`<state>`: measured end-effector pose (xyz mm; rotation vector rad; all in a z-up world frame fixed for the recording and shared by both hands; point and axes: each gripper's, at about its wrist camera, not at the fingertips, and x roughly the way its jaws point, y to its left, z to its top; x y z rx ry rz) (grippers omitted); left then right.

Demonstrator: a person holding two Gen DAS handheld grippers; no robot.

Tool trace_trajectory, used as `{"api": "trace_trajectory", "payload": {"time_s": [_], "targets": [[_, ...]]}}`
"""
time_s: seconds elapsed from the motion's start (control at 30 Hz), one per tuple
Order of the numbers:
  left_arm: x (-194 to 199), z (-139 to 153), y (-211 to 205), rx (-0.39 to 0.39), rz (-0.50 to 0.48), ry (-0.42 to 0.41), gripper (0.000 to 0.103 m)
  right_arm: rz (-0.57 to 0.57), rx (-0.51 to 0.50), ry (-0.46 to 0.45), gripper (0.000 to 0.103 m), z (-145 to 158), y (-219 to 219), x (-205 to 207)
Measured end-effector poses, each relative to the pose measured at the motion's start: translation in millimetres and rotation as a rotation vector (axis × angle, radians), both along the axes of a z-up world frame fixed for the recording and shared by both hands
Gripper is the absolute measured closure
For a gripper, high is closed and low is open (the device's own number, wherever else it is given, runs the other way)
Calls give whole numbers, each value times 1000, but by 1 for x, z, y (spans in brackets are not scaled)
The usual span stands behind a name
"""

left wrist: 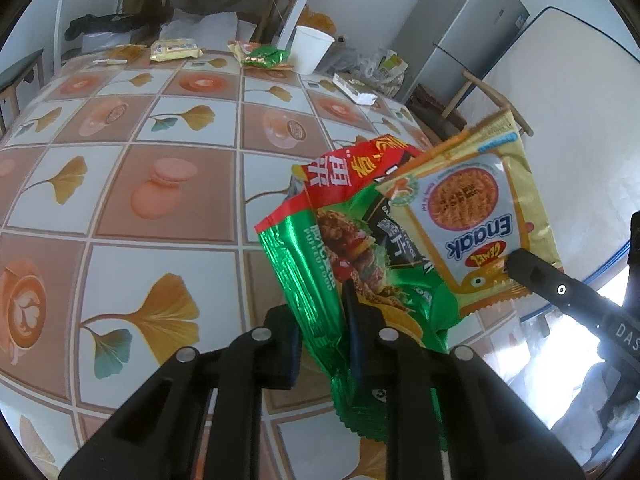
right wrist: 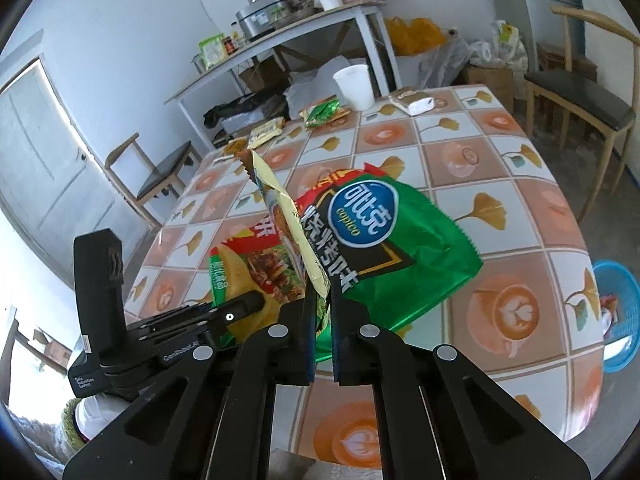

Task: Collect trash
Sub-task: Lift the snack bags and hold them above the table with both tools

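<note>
Left hand-held gripper around green chip bag

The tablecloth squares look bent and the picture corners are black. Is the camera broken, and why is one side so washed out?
Not broken. Left wrist view: the fisheye lens curves the tablecloth grid and blackens the corners; daylight whitens the lower right, and the green snack bag glints. Right wrist view: same curving, with a pale blown-out patch at lower left; the bag's printing stays sharp.
</note>
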<state>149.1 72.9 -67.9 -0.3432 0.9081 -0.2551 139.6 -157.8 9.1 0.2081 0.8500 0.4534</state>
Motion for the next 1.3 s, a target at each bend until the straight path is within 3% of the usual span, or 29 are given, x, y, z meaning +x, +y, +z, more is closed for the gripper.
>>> {"api": "trace_trajectory", "payload": {"time_s": [0.6, 1.3], "targets": [[1, 9, 7, -168, -11, 4, 93, -43, 28, -16, 99, 8, -19, 1], [-4, 43, -4, -219, -33, -58, 94, -87, 78, -70, 99, 25, -48, -11]]}}
